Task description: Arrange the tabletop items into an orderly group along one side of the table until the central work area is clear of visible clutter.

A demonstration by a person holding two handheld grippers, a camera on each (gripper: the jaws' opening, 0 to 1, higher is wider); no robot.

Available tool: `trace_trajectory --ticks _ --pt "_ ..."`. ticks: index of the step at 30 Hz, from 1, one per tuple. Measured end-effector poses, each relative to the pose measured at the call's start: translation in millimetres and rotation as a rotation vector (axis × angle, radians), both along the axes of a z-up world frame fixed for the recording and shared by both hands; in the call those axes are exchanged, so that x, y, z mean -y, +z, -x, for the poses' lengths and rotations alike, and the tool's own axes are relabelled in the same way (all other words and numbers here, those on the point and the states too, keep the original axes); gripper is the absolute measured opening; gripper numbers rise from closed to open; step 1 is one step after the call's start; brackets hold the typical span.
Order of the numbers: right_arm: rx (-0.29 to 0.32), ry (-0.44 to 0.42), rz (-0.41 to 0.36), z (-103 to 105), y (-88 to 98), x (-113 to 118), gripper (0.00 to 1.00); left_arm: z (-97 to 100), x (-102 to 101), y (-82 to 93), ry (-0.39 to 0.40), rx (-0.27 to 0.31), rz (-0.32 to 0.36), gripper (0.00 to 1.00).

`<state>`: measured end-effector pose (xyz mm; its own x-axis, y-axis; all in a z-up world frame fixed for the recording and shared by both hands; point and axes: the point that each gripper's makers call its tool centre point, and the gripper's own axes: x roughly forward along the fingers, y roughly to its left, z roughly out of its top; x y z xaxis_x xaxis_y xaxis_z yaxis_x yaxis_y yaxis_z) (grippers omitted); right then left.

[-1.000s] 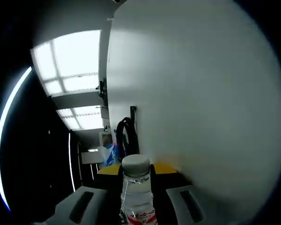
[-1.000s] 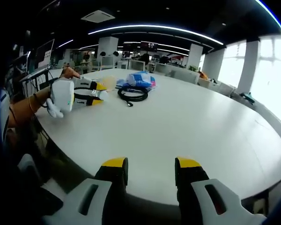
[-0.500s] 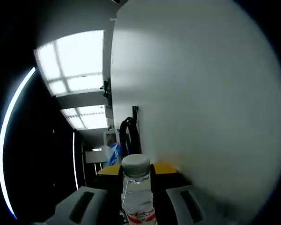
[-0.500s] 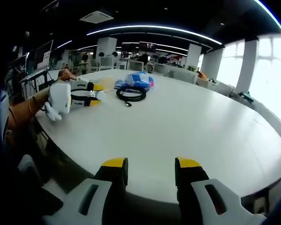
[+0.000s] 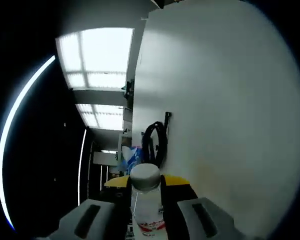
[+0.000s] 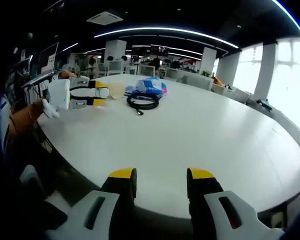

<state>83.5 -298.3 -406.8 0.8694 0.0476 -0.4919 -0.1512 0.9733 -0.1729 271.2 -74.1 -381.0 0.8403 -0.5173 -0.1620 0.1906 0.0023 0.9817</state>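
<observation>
R gripper (image 6: 160, 182) open over table (image 6: 200, 130) edge; L gripper (image 6: 77, 93) far left, near cable (image 6: 141, 102), blue bag (image 6: 149, 86).

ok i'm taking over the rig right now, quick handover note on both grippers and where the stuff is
Left gripper: shut on a clear water bottle with a white cap, held on its side just over the far-left part of the white table, as seen in the right gripper view.
Right gripper: open, holding nothing, at the near table edge.
Things: the coiled black cable and the blue packet lie close together at the far side, next to the bottle.
Done: the table's centre looks bare.
Left: set the bottle down beside the cable and packet, then tidy that group.
</observation>
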Motion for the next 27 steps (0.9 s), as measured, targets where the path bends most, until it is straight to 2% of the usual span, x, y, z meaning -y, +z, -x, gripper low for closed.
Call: trace_trajectory --ticks 6,9,15,21,23,27 --pt "0.001 0.004 0.004 -1.9 1.8 -2.6 0.38 1.7 -6.5 24.1 0.005 -0.017 0.118 0.21" --pt "0.004 0.010 0.007 -3.7 4.1 -5.5 0.38 0.4 -10.9 36.1 0.013 -0.047 0.205 0.21" --pt "0.015 0.030 0.011 -6.0 8.1 -11.2 0.39 -4.8 -24.9 53.6 0.051 -0.094 0.324 0.21" --pt "0.010 0.026 0.020 -6.3 8.4 -10.2 0.39 -16.5 -44.9 71.8 0.108 -0.180 0.483 0.22" --pt "0.012 0.026 0.019 -6.1 8.9 -10.9 0.39 -24.3 -55.4 79.7 0.138 -0.223 0.554 0.22" --pt "0.014 0.027 0.017 -5.9 9.2 -11.7 0.39 -37.5 -70.4 88.5 0.176 -0.306 0.636 0.22"
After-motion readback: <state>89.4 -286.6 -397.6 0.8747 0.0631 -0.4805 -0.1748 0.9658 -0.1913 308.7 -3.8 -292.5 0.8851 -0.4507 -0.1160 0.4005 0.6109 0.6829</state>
